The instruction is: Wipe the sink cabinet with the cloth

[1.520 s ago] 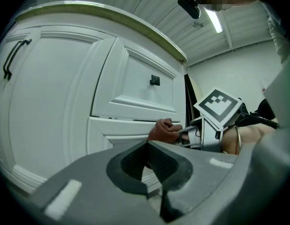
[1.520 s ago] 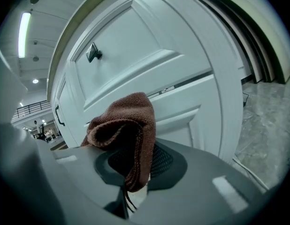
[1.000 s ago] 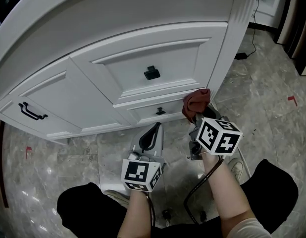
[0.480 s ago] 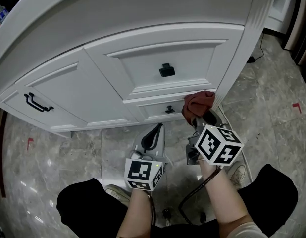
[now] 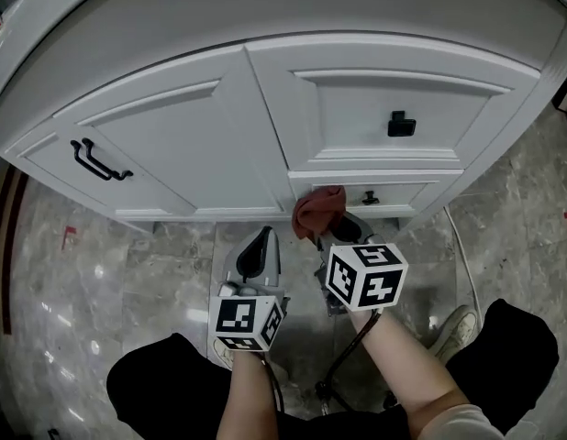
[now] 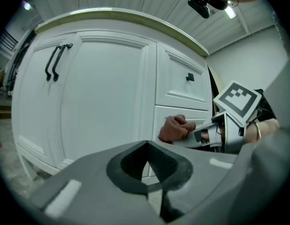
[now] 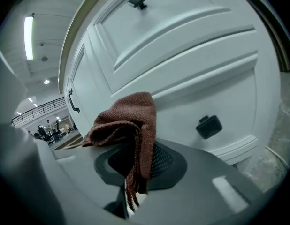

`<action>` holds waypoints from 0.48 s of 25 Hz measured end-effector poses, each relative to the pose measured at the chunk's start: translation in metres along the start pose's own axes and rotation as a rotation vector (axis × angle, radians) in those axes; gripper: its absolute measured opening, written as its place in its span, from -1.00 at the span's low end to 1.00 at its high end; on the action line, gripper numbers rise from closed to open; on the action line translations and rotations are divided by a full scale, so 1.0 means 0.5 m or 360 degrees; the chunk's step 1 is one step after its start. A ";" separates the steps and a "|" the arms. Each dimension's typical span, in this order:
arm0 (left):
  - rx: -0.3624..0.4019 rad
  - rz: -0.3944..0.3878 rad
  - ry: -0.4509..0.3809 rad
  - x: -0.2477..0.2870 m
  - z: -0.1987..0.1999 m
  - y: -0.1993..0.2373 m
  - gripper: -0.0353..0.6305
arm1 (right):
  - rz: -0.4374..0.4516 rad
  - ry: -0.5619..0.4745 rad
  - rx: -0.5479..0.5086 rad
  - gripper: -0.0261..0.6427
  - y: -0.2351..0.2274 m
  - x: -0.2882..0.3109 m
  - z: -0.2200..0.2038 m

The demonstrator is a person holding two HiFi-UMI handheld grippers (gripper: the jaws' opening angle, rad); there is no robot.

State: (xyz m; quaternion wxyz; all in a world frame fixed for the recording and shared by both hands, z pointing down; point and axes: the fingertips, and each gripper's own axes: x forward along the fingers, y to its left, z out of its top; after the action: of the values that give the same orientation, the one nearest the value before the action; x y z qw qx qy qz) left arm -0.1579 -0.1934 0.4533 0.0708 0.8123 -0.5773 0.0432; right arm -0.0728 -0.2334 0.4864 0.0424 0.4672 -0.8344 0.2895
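We see the cloth [image 7: 131,121] as a coarse, matt, rust-brown knit with a frayed edge. The sink cabinet [image 5: 201,145] wears smooth white paint with a soft sheen. Its knob [image 5: 401,124] and bar handles [image 5: 98,159] look matt black. The floor [image 5: 91,273] is glossy veined stone. The left gripper [image 5: 260,247] and the right gripper [image 5: 335,236] are matt grey plastic.

Sink cabinet [image 5: 196,145] walls off ahead; floor [image 5: 118,282] leftward lies open.

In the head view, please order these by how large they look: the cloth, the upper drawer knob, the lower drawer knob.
1. cloth
2. upper knob
3. lower knob, clearly the smallest
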 end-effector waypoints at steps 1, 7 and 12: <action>-0.0007 0.0013 -0.0003 -0.004 0.001 0.012 -0.89 | 0.0007 0.0023 -0.0001 -0.69 0.007 0.014 -0.010; -0.0018 -0.0007 -0.0025 -0.005 0.003 0.027 -0.89 | 0.0015 0.0091 -0.0034 -0.69 0.026 0.065 -0.043; 0.0002 -0.0041 -0.0017 0.005 -0.003 0.016 -0.89 | -0.0048 0.0051 -0.0008 -0.69 -0.005 0.059 -0.042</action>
State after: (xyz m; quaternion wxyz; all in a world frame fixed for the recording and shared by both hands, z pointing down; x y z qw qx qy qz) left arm -0.1648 -0.1980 0.4559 0.0678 0.8198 -0.5673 0.0383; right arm -0.0916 -0.2456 0.5149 0.0613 0.4749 -0.8272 0.2940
